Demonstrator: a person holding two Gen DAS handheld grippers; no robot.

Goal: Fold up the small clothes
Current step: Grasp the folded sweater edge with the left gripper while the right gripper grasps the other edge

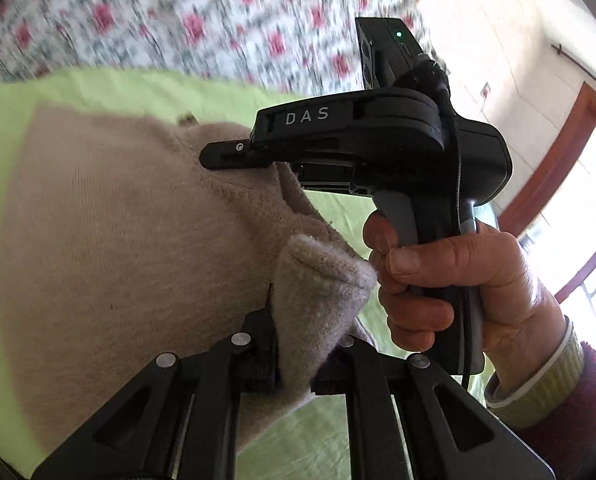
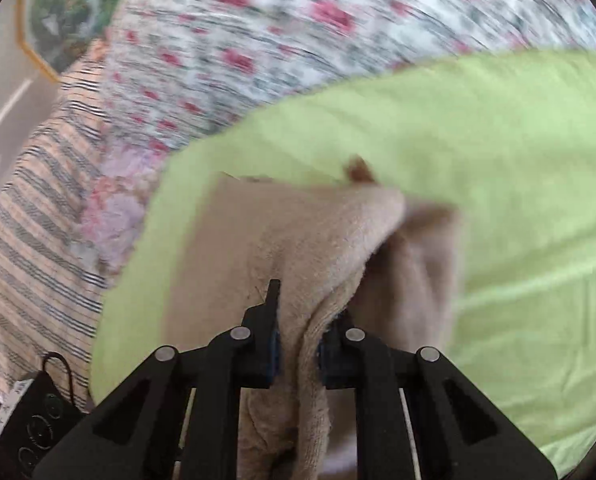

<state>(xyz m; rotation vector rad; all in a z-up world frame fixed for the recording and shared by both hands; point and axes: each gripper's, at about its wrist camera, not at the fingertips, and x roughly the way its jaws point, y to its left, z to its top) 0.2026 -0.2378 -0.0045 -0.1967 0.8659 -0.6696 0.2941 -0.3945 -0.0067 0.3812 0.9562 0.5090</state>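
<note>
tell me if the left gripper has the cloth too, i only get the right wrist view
observer: yes, the left gripper is shut on a folded corner of the cloth.
operator: where's that corner next to mine
observer: the right gripper bites the same raised edge, farther from the left camera than that corner.
operator: anything close to that corner
observer: the hand on the right gripper's handle; its fingers are right beside the corner, and I cannot tell whether they touch.
</note>
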